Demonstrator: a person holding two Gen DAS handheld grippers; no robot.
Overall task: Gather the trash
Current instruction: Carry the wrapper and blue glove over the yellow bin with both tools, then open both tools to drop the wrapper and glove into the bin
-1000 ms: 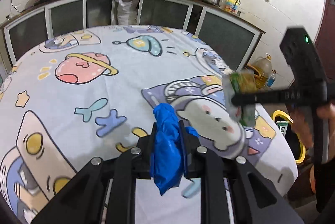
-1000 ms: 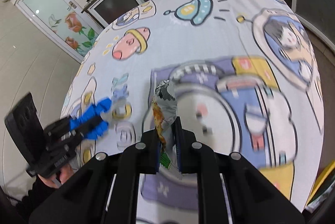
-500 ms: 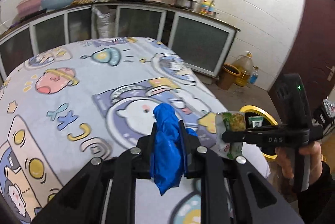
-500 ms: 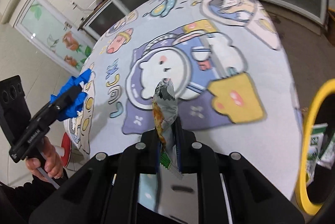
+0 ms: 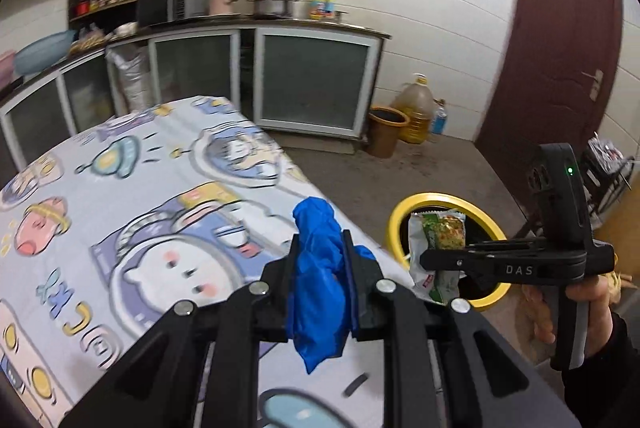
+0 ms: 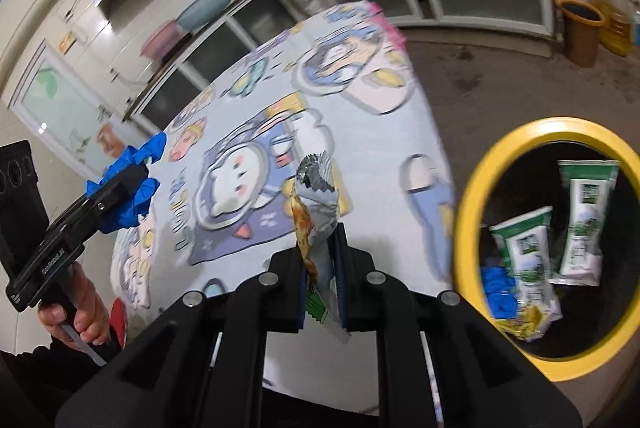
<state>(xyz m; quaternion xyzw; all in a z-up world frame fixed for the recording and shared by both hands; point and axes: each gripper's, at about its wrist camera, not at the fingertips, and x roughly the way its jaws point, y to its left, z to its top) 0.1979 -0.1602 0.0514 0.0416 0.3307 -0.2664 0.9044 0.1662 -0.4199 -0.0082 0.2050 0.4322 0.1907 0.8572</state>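
Note:
My left gripper (image 5: 319,248) is shut on a crumpled blue glove (image 5: 316,292) above the table's right edge. The same glove (image 6: 128,184) shows at the left of the right wrist view, pinched by that gripper. My right gripper (image 6: 322,228) is shut on a snack wrapper (image 6: 316,200), green and orange with a silver inside. In the left wrist view that wrapper (image 5: 438,248) hangs over the yellow-rimmed bin (image 5: 400,216) on the floor. The bin (image 6: 468,188) holds two green-and-white packets (image 6: 584,220), a blue glove and a yellow scrap.
The table wears a cartoon-print cloth (image 5: 120,212). Kitchen cabinets (image 5: 312,80) line the back wall. A brown bucket (image 5: 386,130) and an oil jug (image 5: 418,108) stand on the floor near a dark red door (image 5: 560,48). A hand (image 6: 76,312) grips the left tool.
Both grippers have swung right from over the table toward its edge, keeping their loads. The yellow-rimmed bin has come into full view, and the wrapper now hangs over it.

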